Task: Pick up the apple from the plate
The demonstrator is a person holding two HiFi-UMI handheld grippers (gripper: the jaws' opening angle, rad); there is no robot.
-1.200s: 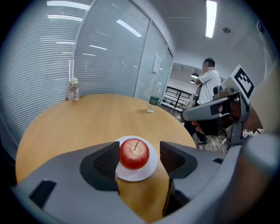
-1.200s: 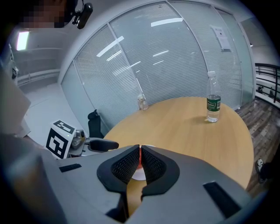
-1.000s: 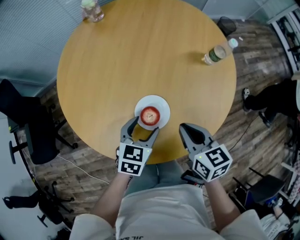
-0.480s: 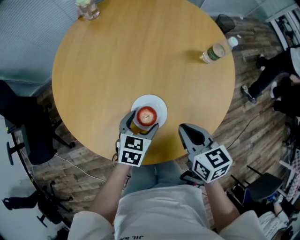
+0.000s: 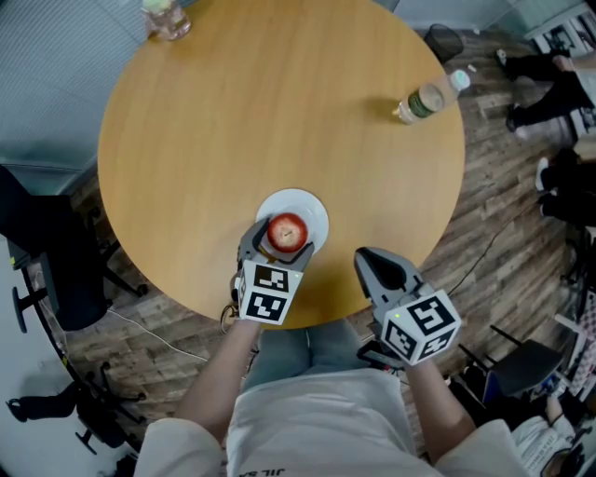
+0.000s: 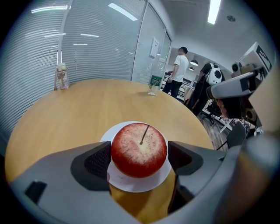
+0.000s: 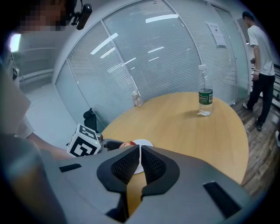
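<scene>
A red apple with a thin stem sits on a small white plate near the front edge of the round wooden table. My left gripper reaches down over the plate with its jaws spread wide, one on each side of the apple. The pads stand very close to the apple's sides, and it still rests on the plate. My right gripper hovers off the table's front edge, to the right of the plate, its pads together with nothing between them.
A clear water bottle stands at the table's far right edge. A small glass jar is at the far left edge. A dark chair stands left of the table. People stand beyond it.
My left gripper has moved forward and down onto the plate. Its jaws have spread wider and now straddle the apple. The right gripper has stayed put.
</scene>
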